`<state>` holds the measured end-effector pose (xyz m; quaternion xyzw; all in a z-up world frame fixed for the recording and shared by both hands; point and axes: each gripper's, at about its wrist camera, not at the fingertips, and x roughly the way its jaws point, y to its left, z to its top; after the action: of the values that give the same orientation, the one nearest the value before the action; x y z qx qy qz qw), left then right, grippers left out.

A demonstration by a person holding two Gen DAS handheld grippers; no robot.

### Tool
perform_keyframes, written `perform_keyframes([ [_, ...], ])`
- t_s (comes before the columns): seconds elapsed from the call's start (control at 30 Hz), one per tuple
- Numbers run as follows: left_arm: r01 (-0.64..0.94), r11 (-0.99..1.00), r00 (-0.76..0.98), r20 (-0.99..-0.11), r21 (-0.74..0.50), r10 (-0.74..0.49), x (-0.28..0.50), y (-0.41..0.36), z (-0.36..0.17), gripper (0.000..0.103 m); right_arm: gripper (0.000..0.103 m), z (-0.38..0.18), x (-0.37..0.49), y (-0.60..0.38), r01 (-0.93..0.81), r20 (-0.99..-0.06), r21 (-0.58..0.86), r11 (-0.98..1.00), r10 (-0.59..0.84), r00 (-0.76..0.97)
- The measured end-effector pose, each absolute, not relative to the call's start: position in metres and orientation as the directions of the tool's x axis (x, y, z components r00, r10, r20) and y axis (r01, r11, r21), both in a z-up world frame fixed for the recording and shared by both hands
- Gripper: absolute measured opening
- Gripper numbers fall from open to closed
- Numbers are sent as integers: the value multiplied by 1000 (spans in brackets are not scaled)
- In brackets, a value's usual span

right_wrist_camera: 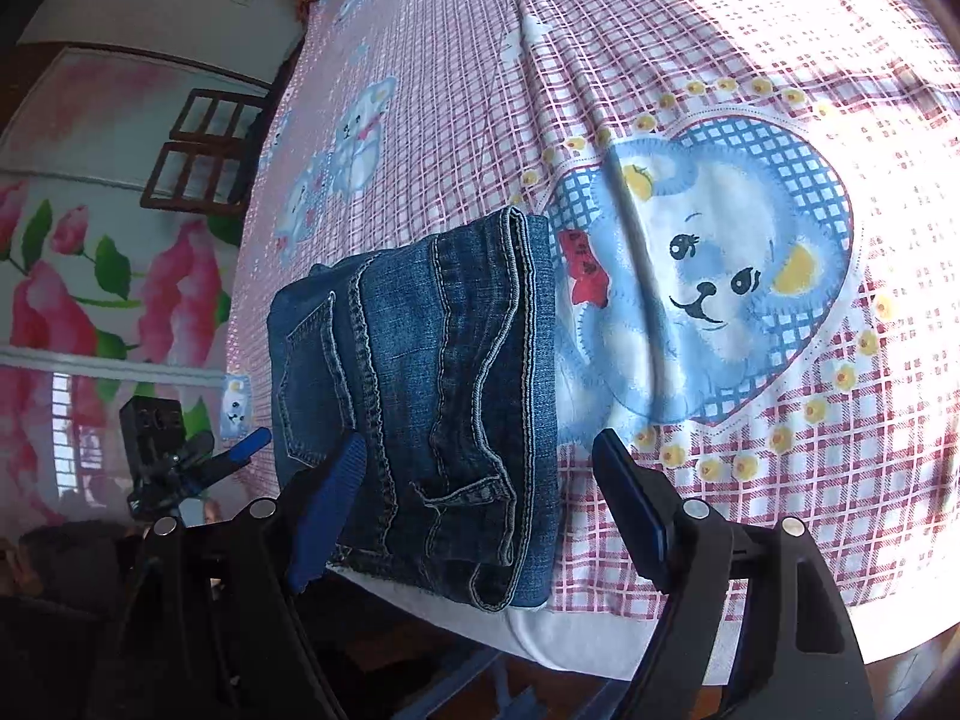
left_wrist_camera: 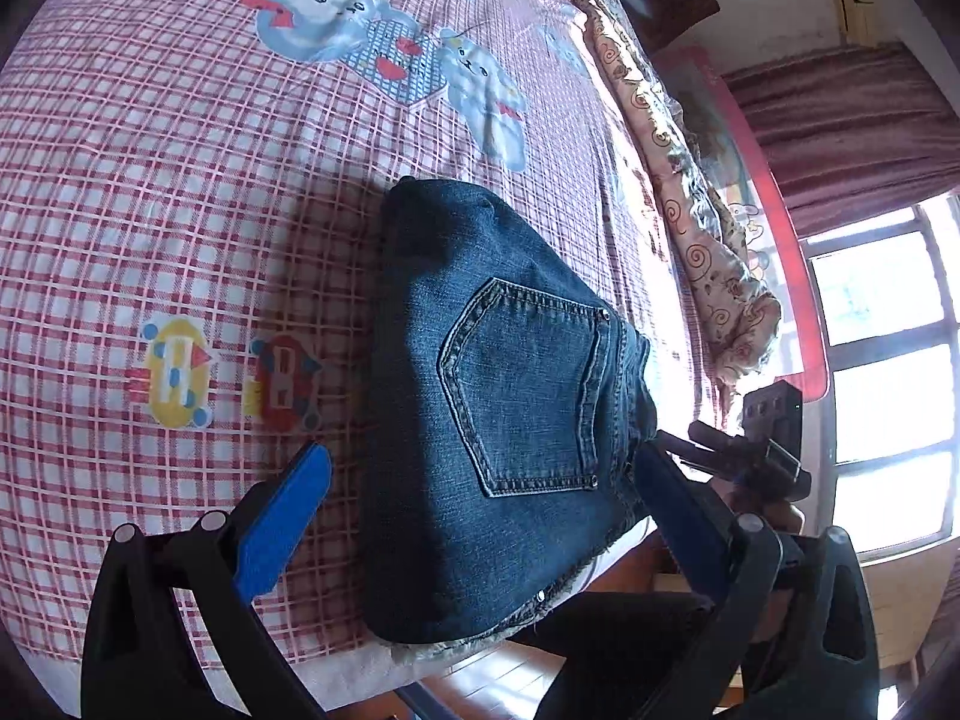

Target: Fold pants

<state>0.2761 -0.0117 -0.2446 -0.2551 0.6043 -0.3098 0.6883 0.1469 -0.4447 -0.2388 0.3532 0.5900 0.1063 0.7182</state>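
Observation:
Blue jeans (left_wrist_camera: 480,300) lie folded into a compact bundle on the checked bed sheet (left_wrist_camera: 180,210), close to the bed's near edge, with a back pocket facing up. My left gripper (left_wrist_camera: 483,450) stands wide open just short of the bundle, its blue pads (left_wrist_camera: 282,522) on either side and not touching the denim. In the right wrist view the jeans (right_wrist_camera: 420,330) show stacked seams and hems. My right gripper (right_wrist_camera: 480,438) is open. Its left pad (right_wrist_camera: 330,510) overlaps the bundle's near corner, and its right pad hangs over the sheet. Each gripper also shows in the other's view (left_wrist_camera: 768,450) (right_wrist_camera: 180,456).
The bed edge (right_wrist_camera: 600,636) runs just below the jeans, with wooden floor (left_wrist_camera: 480,684) beneath. A rolled patterned quilt (left_wrist_camera: 708,228) lies along the far side, near a bright window (left_wrist_camera: 888,360) and a curtain. A flowered wall (right_wrist_camera: 90,300) stands to the left.

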Motion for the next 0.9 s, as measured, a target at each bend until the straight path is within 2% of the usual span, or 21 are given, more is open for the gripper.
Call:
perform_keyframes([
  [0.27,50,561,-29,-562,-827,-826,284,-17,-276,101,77,-259,157,-443,261,-720,694,671,638,273],
  [0.63,67,570,-74,-574,-819,-815,291,-35,-283,101,77,-270,164,-437,255,-688,726,639,676,263],
  [0.9,53,535,-130,-537,-843,-834,297,-39,-289,101,77,-275,176,-423,257,-663,748,612,706,250],
])
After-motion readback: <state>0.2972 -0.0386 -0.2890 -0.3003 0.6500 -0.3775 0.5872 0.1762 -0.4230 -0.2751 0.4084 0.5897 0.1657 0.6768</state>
